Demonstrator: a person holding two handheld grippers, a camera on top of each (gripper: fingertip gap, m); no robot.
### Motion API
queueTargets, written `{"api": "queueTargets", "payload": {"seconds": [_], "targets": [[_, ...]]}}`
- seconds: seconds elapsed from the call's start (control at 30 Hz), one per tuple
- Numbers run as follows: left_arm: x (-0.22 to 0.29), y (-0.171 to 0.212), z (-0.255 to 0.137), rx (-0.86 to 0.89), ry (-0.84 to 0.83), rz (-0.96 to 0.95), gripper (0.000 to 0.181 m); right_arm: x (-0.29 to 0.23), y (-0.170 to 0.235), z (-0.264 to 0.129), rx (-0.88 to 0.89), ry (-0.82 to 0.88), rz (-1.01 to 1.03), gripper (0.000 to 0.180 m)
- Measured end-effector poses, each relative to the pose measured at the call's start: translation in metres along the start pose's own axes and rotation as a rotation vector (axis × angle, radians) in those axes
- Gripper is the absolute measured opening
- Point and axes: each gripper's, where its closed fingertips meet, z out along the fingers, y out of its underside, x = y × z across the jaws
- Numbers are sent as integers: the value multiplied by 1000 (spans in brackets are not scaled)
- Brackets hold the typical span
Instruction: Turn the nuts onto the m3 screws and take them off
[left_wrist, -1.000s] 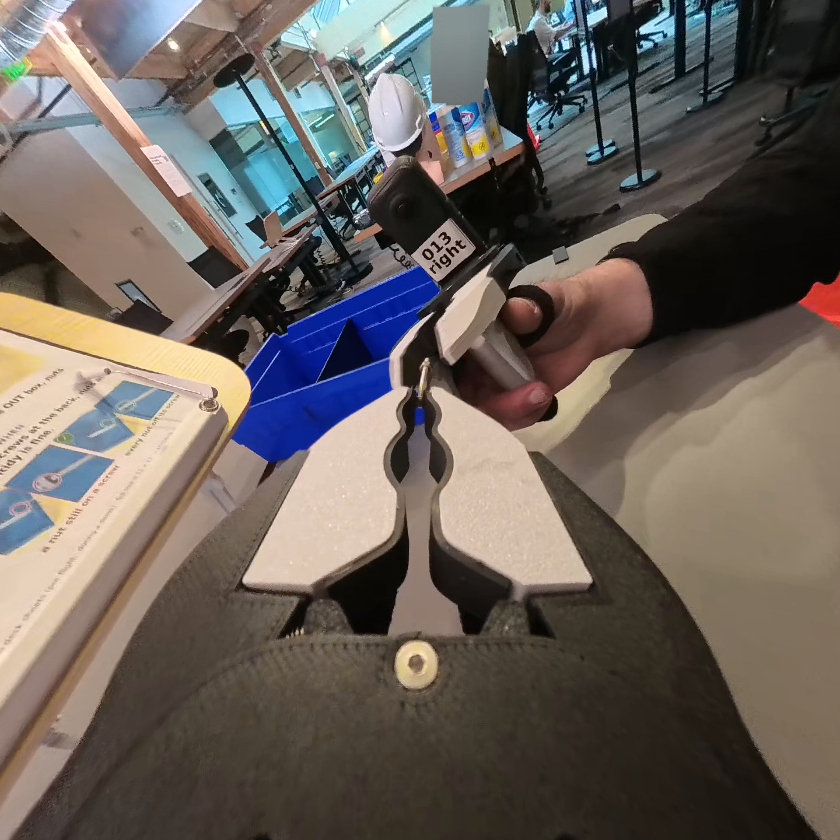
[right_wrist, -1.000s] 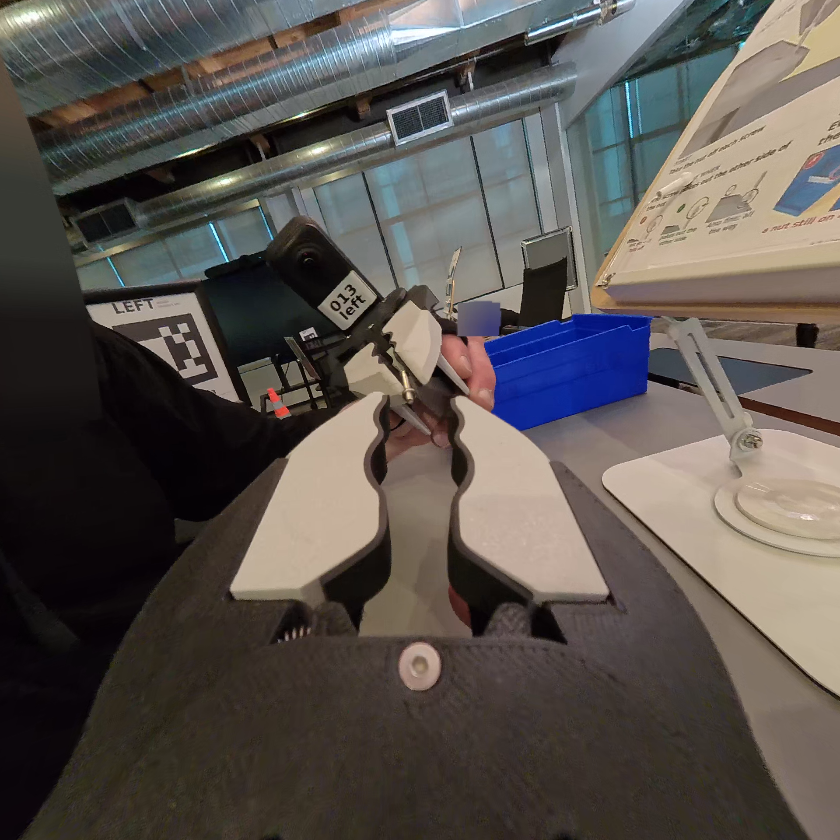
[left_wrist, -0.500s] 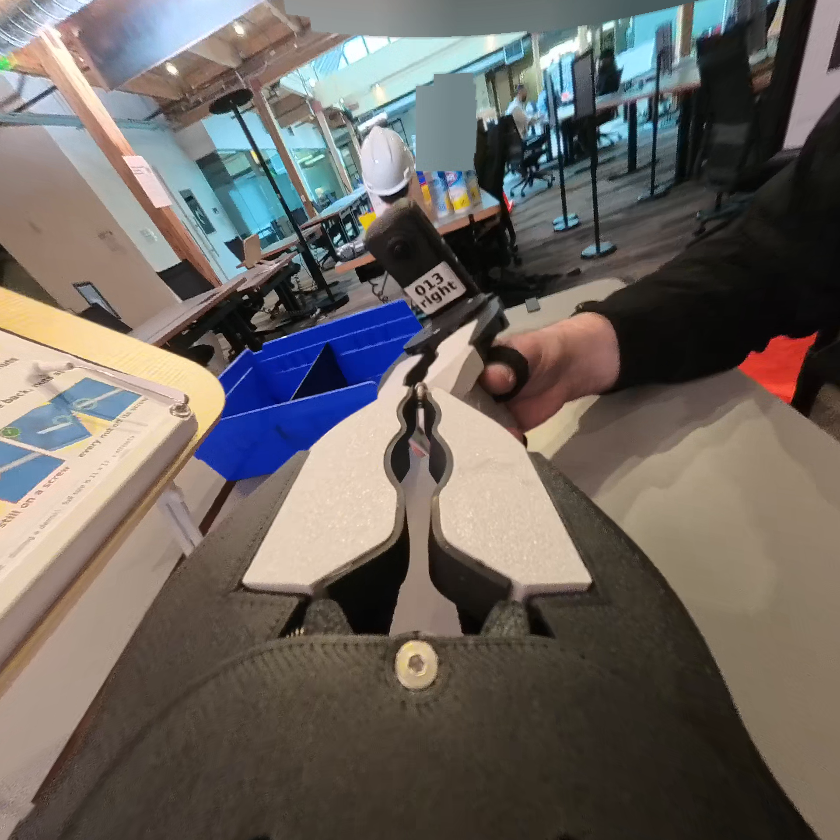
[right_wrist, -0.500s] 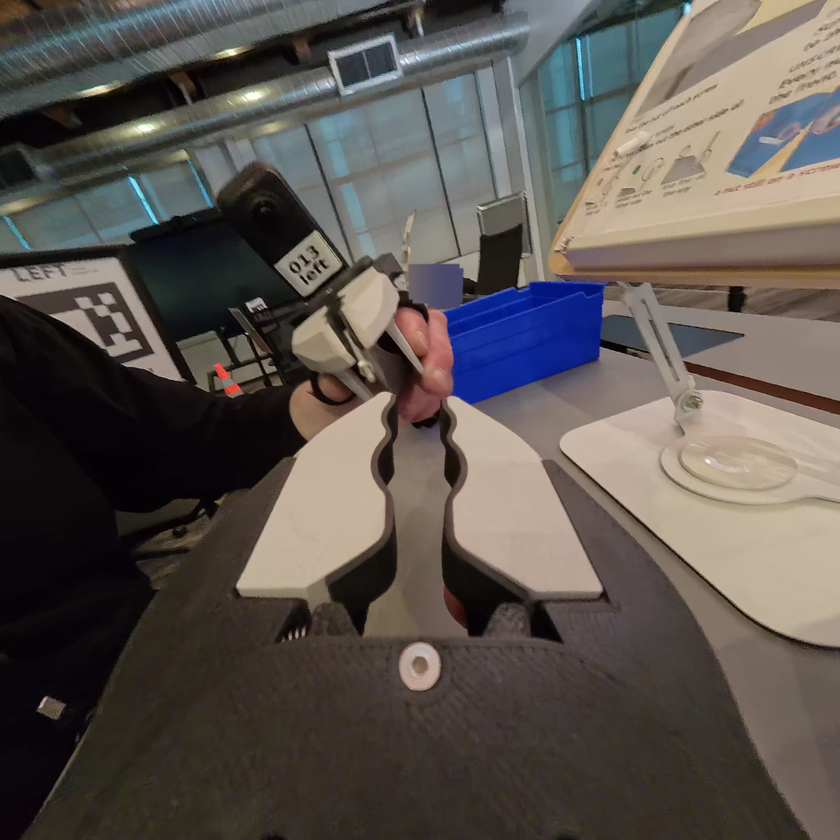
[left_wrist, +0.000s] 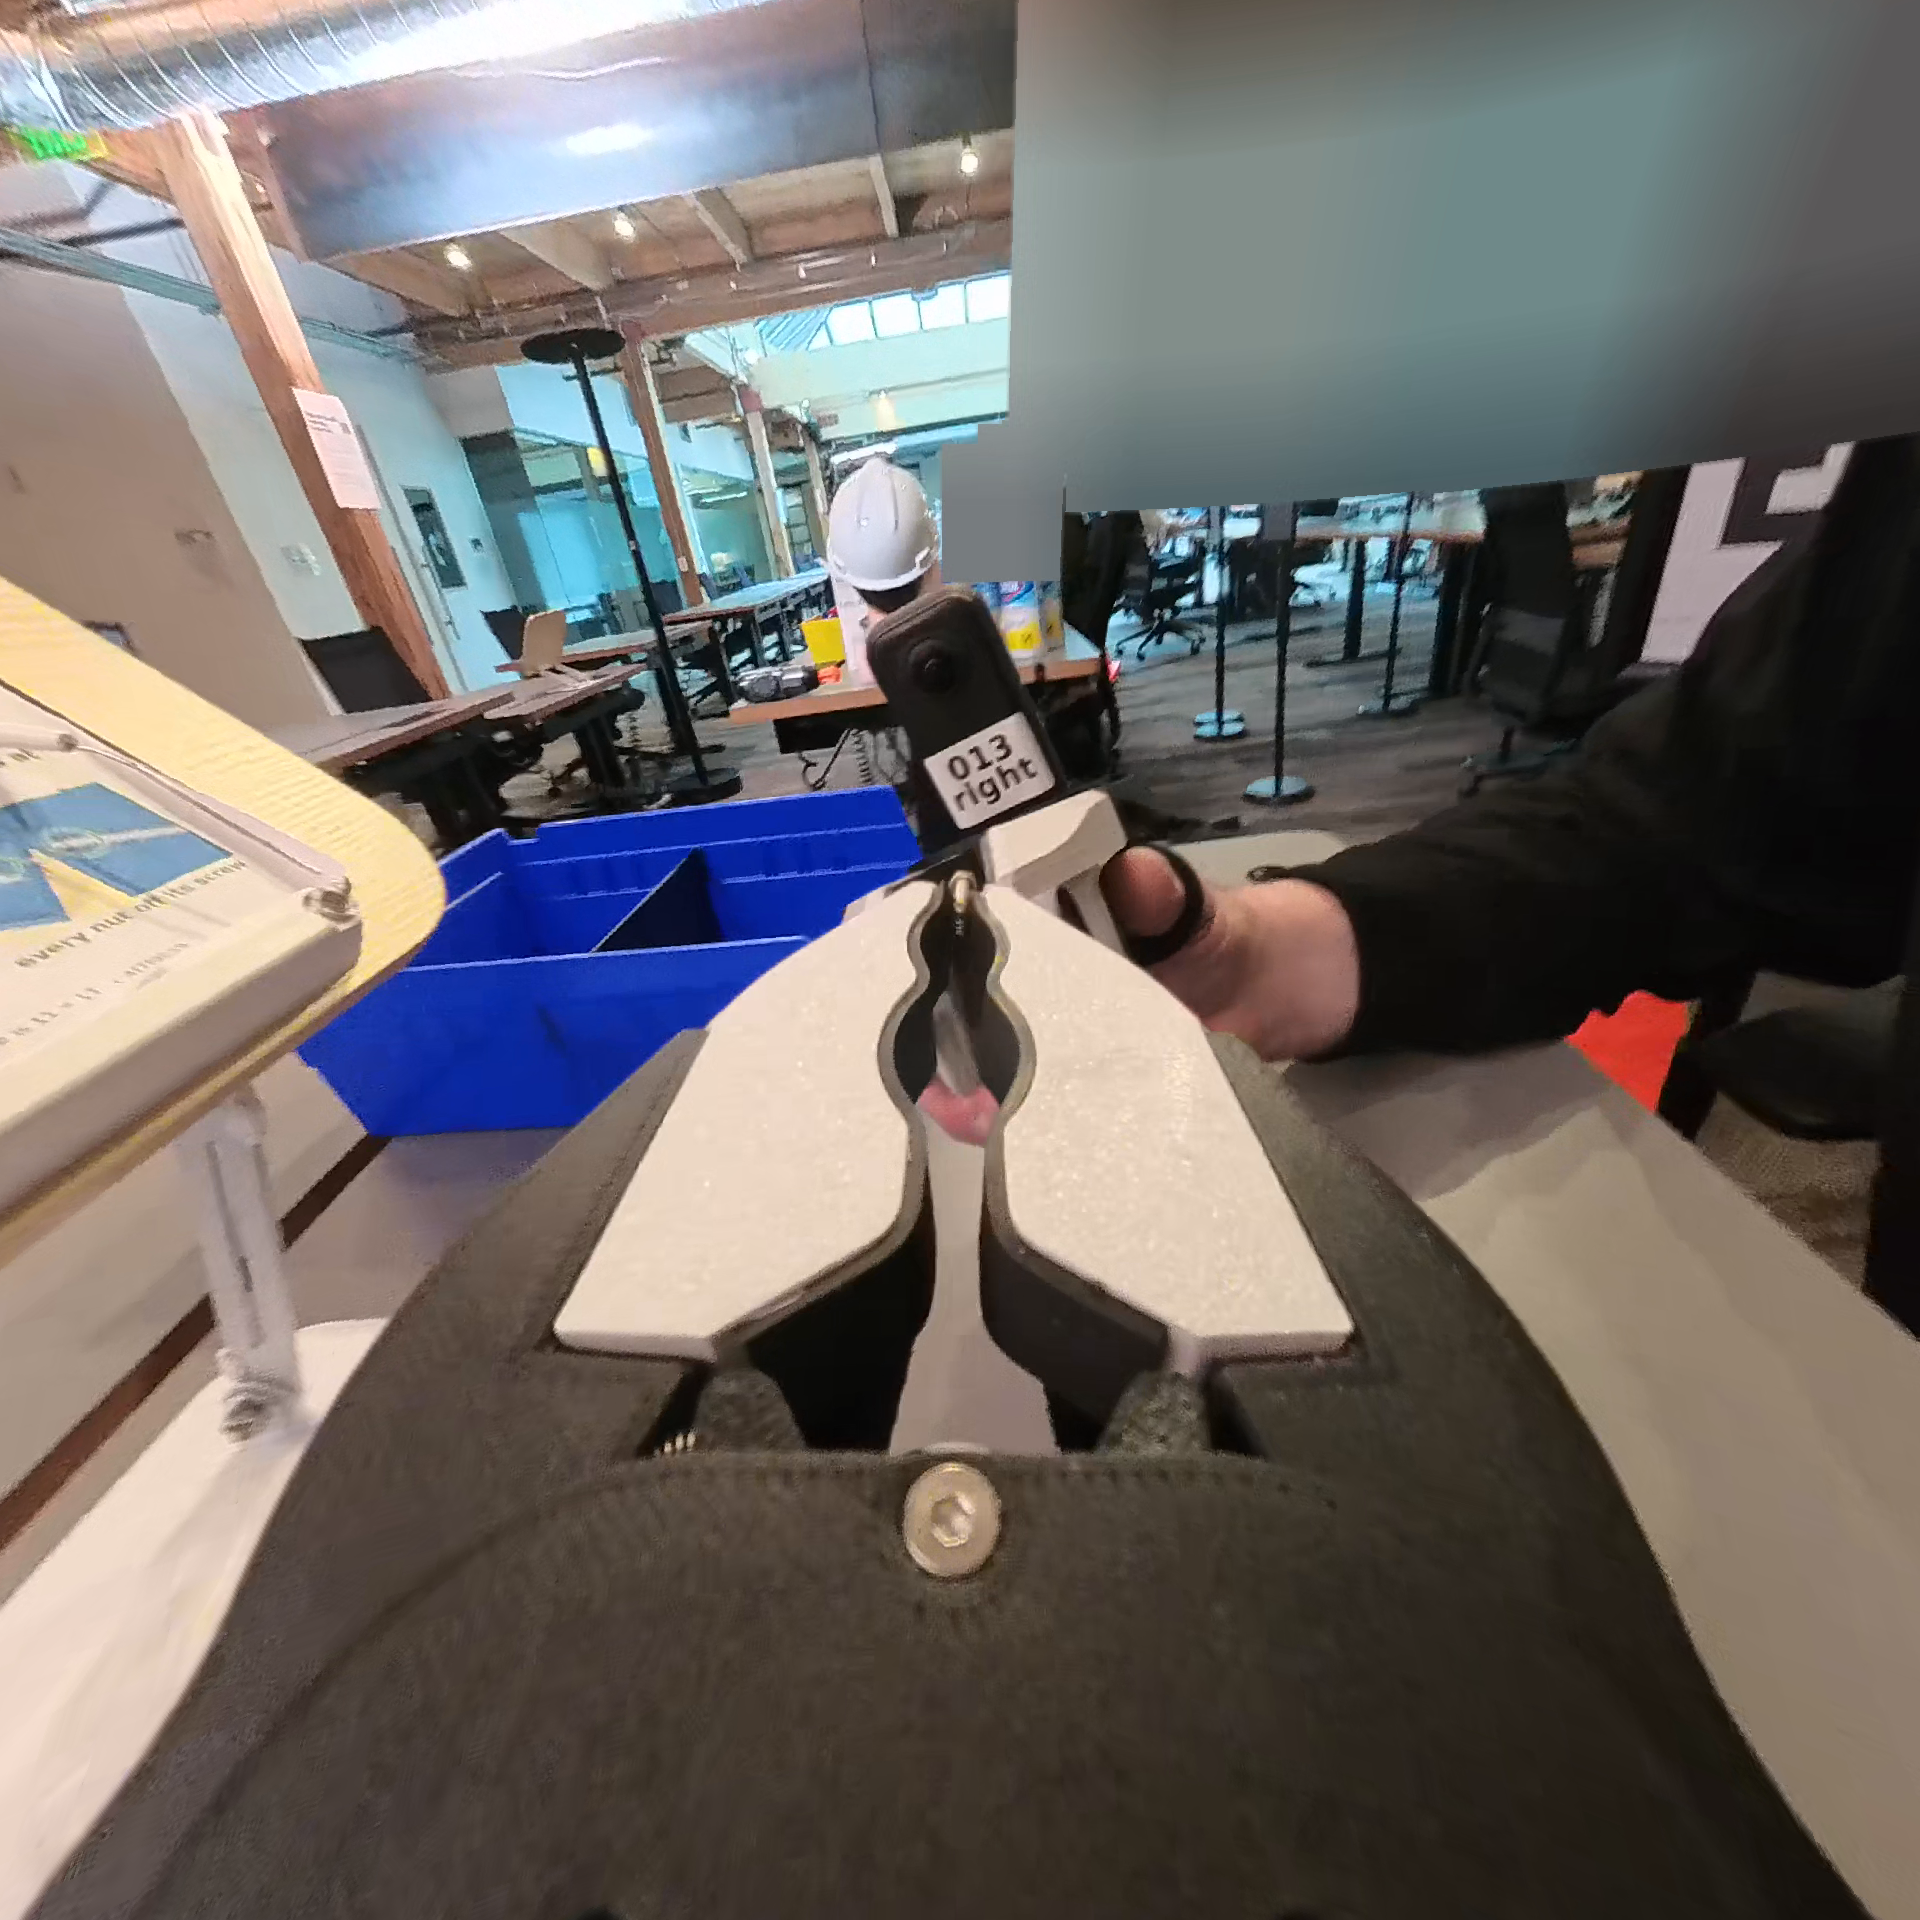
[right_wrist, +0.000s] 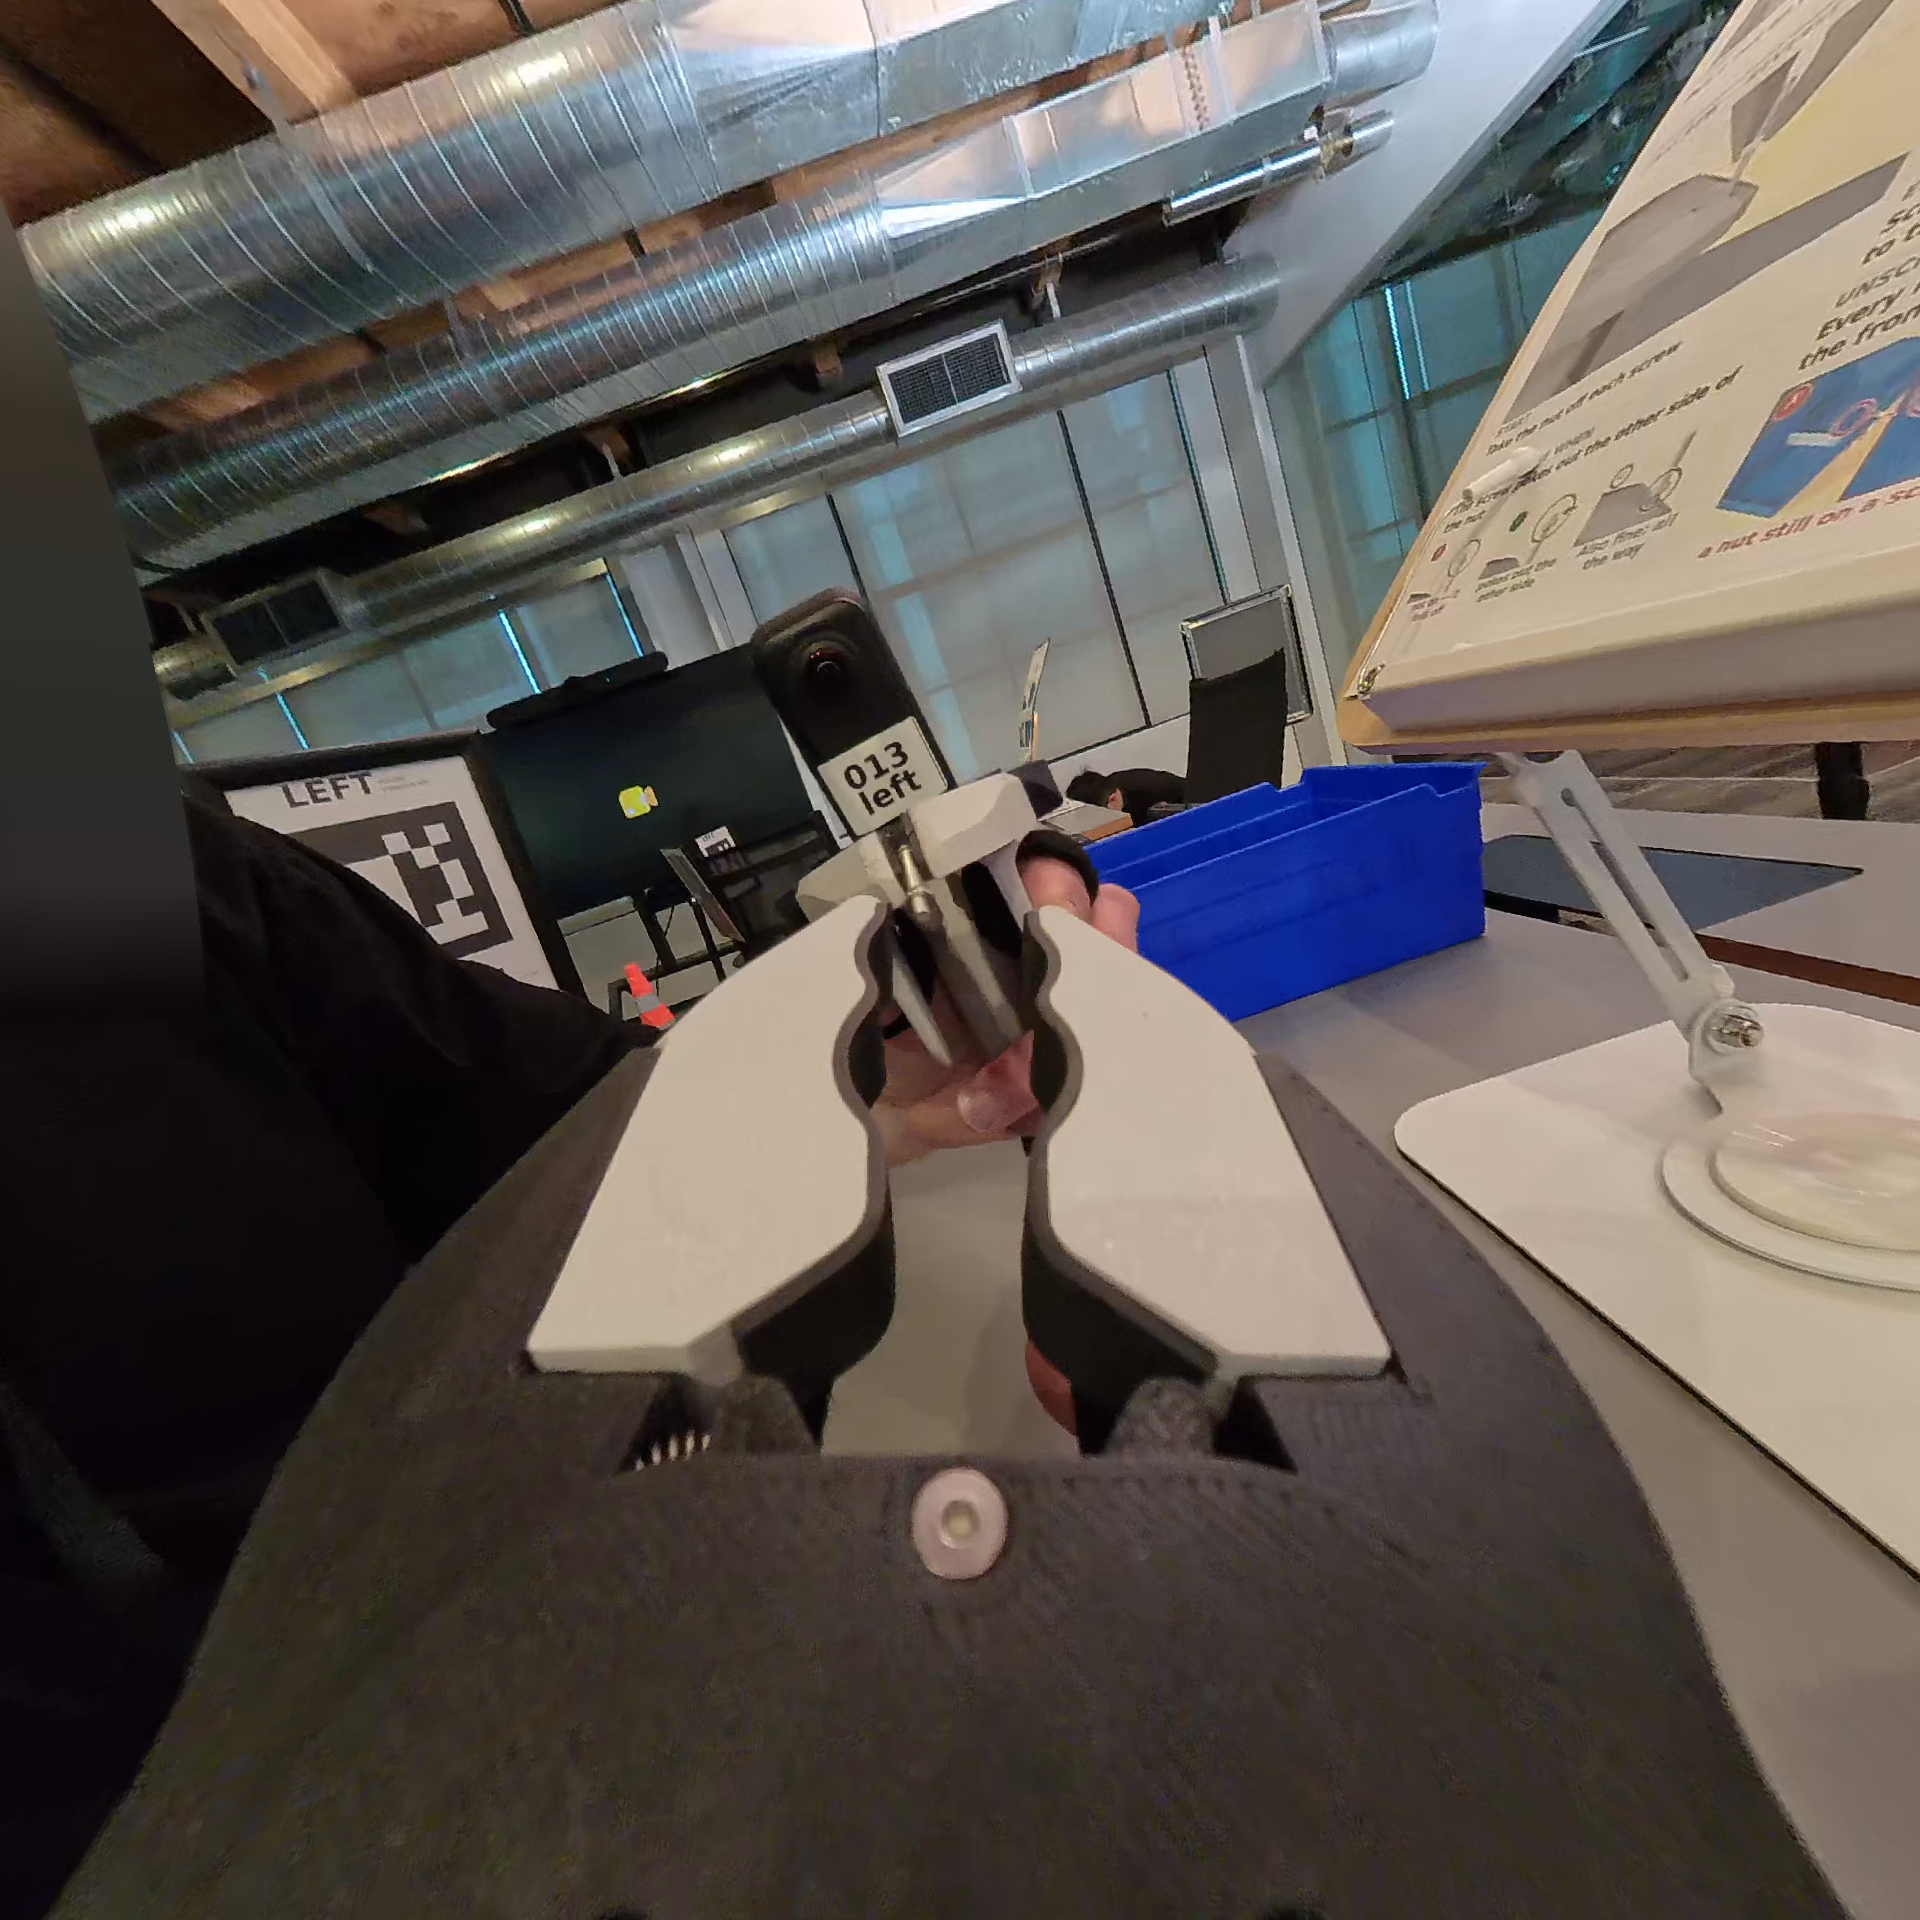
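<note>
My left gripper (left_wrist: 958, 902) is shut on a small metal screw (left_wrist: 962, 891) pinched at its very tips and held in the air above the grey table (left_wrist: 1621, 1330). The screw also shows in the right wrist view (right_wrist: 911, 868), between the tips of the left gripper (right_wrist: 914, 883). My right gripper (right_wrist: 958, 923) is open and empty, its tips on either side of the left gripper's fingers. In the left wrist view the right gripper (left_wrist: 1006, 875) points at me just behind the screw, held by a hand (left_wrist: 1257, 966). No nut is visible.
A blue divided bin (left_wrist: 623, 966) stands on the table behind the grippers and also shows in the right wrist view (right_wrist: 1309, 894). An instruction board (right_wrist: 1683, 447) tilts on a white stand with a flat base (right_wrist: 1558, 1278). A black sleeve (left_wrist: 1621, 852) reaches in from the right.
Both grippers have swung level and come together nose to nose. The left gripper with its screw now sits straight ahead between the right gripper's tips instead of up and to the left.
</note>
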Motion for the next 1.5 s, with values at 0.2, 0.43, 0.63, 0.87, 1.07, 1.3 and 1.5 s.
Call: {"api": "queueTargets", "payload": {"seconds": [0.2, 0.43, 0.63, 0.87, 1.07, 1.3, 1.5], "targets": [[5, -5, 1, 67, 49, -94, 3, 14, 5, -2, -18, 85, -15, 19], [1, -6, 0, 102, 46, -146, 3, -4, -7, -4, 11, -1, -80, 24], [3, -5, 2, 103, 55, -153, 2, -6, -7, -2, 17, 16, -110, 28], [8, -9, 4, 114, 70, -160, 2, 16, -5, -9, -2, 124, -97, 20], [1, -7, 0, 137, 68, -199, 2, -12, -12, -3, 10, 3, -160, 31], [7, -6, 5, 121, 82, -181, 3, -5, -9, -2, 14, 42, -143, 31], [7, -9, 2, 141, 96, -198, 2, 14, 1, -4, -69, 153, -151, 26]]}}
